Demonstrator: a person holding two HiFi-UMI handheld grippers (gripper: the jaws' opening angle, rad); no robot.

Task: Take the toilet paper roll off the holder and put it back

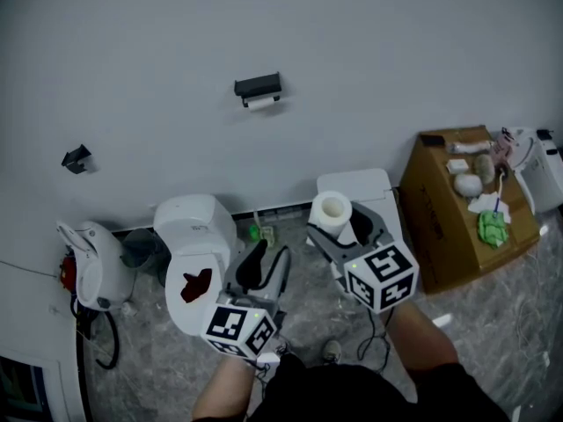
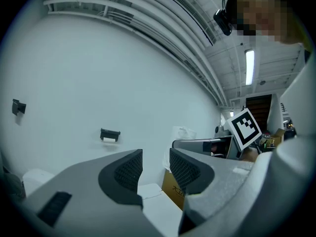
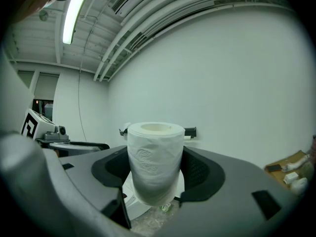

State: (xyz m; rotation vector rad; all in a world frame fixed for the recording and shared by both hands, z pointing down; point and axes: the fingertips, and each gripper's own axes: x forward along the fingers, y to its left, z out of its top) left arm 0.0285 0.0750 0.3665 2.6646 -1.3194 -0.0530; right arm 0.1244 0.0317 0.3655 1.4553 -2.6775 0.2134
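Note:
The white toilet paper roll [image 1: 331,211] stands upright between the jaws of my right gripper [image 1: 341,229], whose pads press on both its sides. In the right gripper view the roll [image 3: 155,162] fills the middle and partly hides the black wall holder [image 3: 190,132] behind it. That holder [image 1: 258,87] is fixed high on the pale wall, well beyond both grippers, with a small white piece under it. My left gripper [image 1: 264,267] hangs lower left above the toilet, jaws a little apart with nothing between them [image 2: 155,169]. The holder [image 2: 109,135] also shows in the left gripper view.
A white toilet [image 1: 195,227] with its lid up stands below the left gripper. A white cabinet [image 1: 362,186] sits behind the roll. A cardboard box [image 1: 440,227] carrying small items stands at right. A black hook [image 1: 76,158] is on the wall, a white appliance [image 1: 88,266] at left.

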